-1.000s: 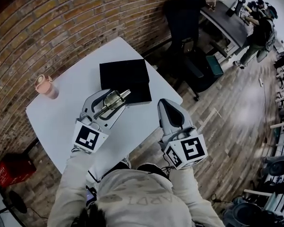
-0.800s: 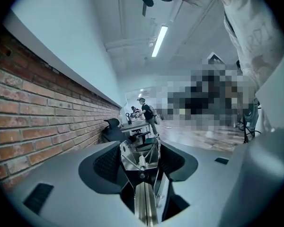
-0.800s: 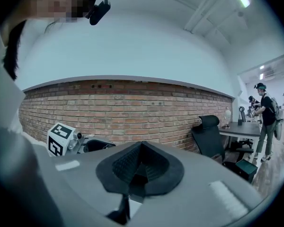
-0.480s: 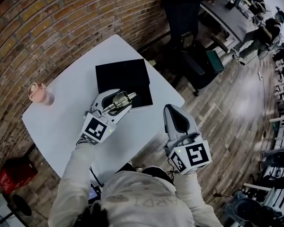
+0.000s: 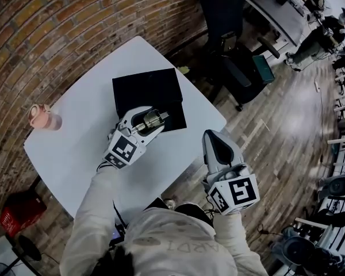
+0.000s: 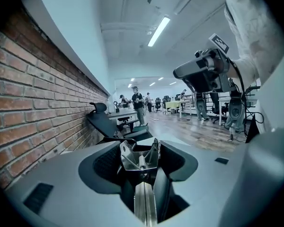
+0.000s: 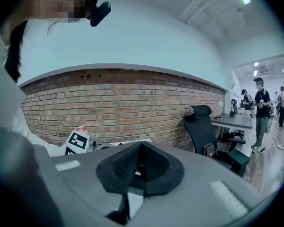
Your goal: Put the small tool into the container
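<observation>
In the head view my left gripper (image 5: 146,123) is shut on a small metal tool (image 5: 157,118), whose tip reaches over the near edge of the flat black container (image 5: 146,91) on the white table (image 5: 75,137). The left gripper view shows the tool's shiny head and bar (image 6: 138,159) clamped between the jaws of that gripper (image 6: 140,169). My right gripper (image 5: 214,138) hangs past the table's right front edge, shut with nothing in it. Its black pads meet in the right gripper view (image 7: 141,163).
A pink lidded cup (image 5: 43,117) stands at the table's left side near the brick wall (image 5: 75,33). A black office chair (image 5: 230,56) sits beyond the table's right corner. A red crate (image 5: 17,214) is on the floor at left. People stand far back at desks.
My left gripper has carried the tool forward, from short of the black container to over its near edge. The right gripper has barely moved.
</observation>
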`<act>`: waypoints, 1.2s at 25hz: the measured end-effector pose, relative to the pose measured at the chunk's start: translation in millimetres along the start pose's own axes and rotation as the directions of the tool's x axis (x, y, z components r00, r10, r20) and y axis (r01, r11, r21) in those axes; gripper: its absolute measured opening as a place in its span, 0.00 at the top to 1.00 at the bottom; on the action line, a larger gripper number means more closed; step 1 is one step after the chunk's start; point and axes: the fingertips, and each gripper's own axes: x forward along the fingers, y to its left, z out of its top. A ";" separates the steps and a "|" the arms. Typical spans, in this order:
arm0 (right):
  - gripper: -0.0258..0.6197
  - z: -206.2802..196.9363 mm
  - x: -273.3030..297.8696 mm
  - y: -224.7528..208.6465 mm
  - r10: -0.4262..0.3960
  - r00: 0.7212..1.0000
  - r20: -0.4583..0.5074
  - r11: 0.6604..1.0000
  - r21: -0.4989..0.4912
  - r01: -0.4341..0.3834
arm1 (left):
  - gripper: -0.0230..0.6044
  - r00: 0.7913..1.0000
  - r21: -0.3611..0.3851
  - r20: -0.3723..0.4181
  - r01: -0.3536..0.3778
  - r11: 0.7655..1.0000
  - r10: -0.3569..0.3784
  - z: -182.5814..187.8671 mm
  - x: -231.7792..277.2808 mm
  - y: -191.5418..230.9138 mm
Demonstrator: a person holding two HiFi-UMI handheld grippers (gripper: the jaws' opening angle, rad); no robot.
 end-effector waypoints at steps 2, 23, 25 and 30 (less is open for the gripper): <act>0.94 -2.5 0.8 -4.4 -0.007 1.000 -0.007 1.000 0.003 0.007 | 0.57 1.000 0.003 -0.017 0.015 1.000 -0.015 -6.1 9.0 -1.0; 0.94 -11.8 9.3 -10.5 -0.039 0.999 -0.027 0.999 0.017 0.039 | 0.57 0.970 -0.041 -0.227 0.082 0.996 -0.089 -38.0 39.7 3.9; 0.94 -11.4 8.9 -10.6 -0.039 0.999 -0.026 0.999 0.017 0.040 | 0.57 0.973 -0.045 -0.215 0.076 0.996 -0.084 -35.8 38.8 5.5; 0.94 -8.7 5.6 -8.9 -0.038 0.999 -0.021 0.999 0.014 0.038 | 0.55 0.974 -0.066 -0.217 0.058 0.996 -0.071 -33.6 29.0 8.7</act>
